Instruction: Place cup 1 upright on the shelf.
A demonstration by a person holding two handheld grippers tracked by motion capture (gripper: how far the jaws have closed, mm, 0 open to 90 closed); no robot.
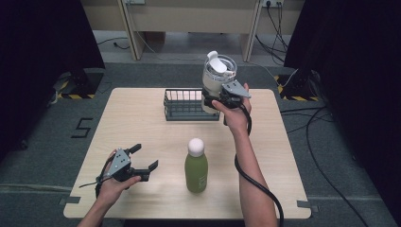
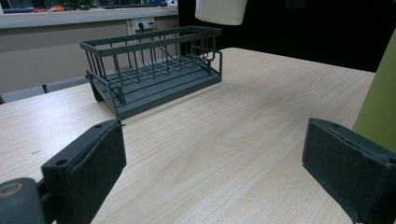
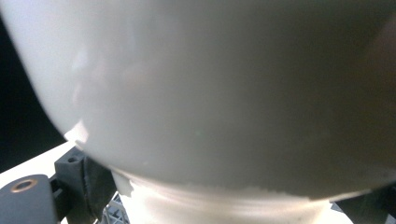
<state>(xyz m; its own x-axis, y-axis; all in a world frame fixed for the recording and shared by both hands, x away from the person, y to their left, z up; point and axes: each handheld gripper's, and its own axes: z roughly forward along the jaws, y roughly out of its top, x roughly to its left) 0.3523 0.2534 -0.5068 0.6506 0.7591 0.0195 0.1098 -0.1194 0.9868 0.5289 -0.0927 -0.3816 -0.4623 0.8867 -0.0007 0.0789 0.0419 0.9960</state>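
Right gripper (image 1: 222, 97) jaws grasping white cup (image 1: 216, 75) above basket (image 1: 189, 105), upper centre; left jaws released; off-centre lowering risks clipping the rim.

A white tumbler (image 3: 224, 93) is seen at very close range, its smooth rounded wall spanning nearly the whole frame and narrowing to a ribbed band at the bottom. A black jaw pad (image 3: 88, 179) is pressed against its lower left side, and a second dark jaw edge is glimpsed at lower right. White wire mesh (image 3: 112, 212) is visible beneath, against a dark backdrop at left.
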